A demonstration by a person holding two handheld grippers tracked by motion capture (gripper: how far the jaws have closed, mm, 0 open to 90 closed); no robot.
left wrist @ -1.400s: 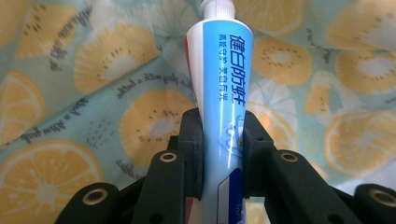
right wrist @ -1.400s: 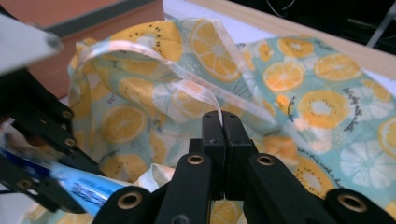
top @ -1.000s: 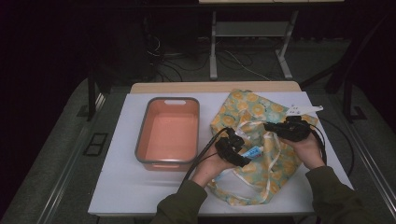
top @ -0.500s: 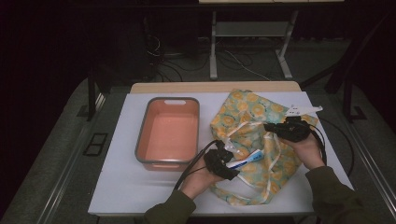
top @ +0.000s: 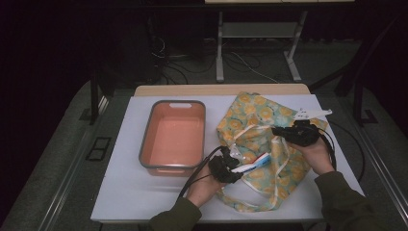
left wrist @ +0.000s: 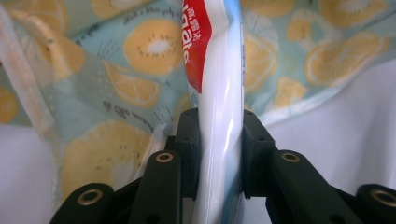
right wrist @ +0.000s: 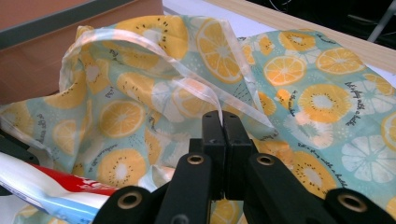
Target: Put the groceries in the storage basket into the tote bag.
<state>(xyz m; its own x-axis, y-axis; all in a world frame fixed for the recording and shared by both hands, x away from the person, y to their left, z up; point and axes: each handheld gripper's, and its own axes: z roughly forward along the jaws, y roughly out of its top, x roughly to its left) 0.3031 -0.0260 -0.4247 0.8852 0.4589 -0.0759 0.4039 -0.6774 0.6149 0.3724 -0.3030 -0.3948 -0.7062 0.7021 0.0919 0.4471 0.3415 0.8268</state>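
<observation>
Toothpaste tube clamped beside the fruit-print bag

Toothpaste tube (top: 250,165) sits at the near-left edge of the fruit-print drawstring bag (top: 262,120), its long axis running toward the bag. The left gripper (top: 234,168) has just been closing and now pinches the tube's end. The right gripper (top: 278,131), jaws closed together, pinches the bag's white drawstring (right wrist: 196,88). Left of the bag stands an orange tub (top: 174,136), with bare white surface (top: 130,192) in front of it. The tube's far end is cut off in the left gripper view.
</observation>
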